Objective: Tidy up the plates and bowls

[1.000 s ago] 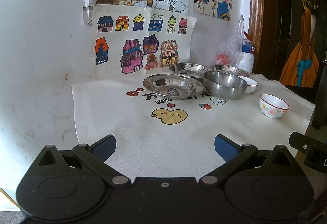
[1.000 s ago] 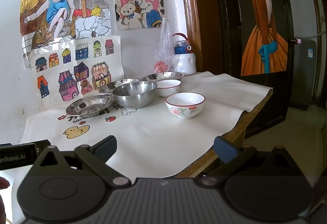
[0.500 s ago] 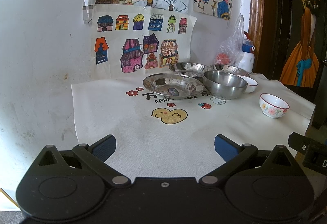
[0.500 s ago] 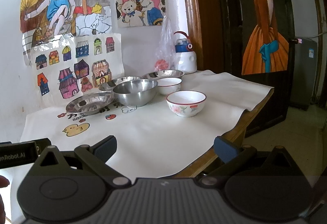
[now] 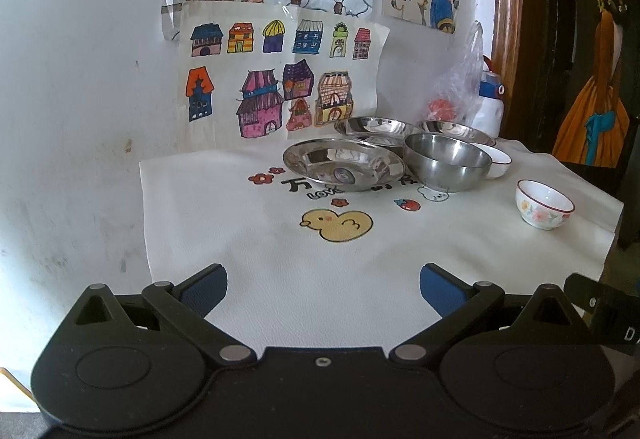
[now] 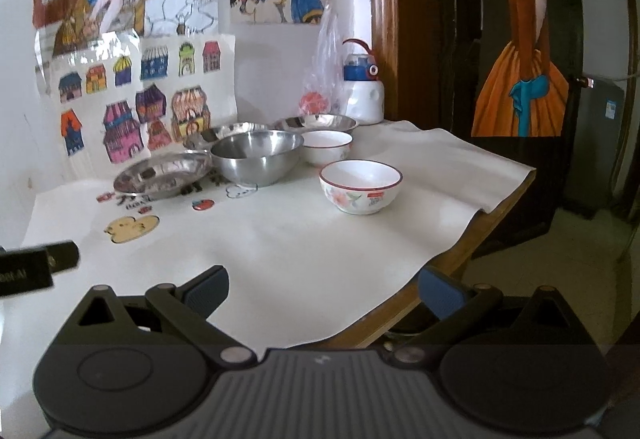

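Now | both grippers [image 5: 323, 281] [image 6: 323, 285] gaping, holding nothing | floral bowl [image 6: 360, 186] sitting at 12 o'clock | ceramic, breakable, slick | pinching rim looking best

Two matte black grippers, blue pads on the fingertips [image 5: 208, 289]. Left gripper [image 5: 323, 287]: smooth dark body, one small screw set centrally behind the fingers, silver pivot pins at the linkage arms, round discs either side. Right gripper [image 6: 323, 287]: ribbed grey body behind the fingers, same silver pins and triangular cut-outs in the linkage arms.
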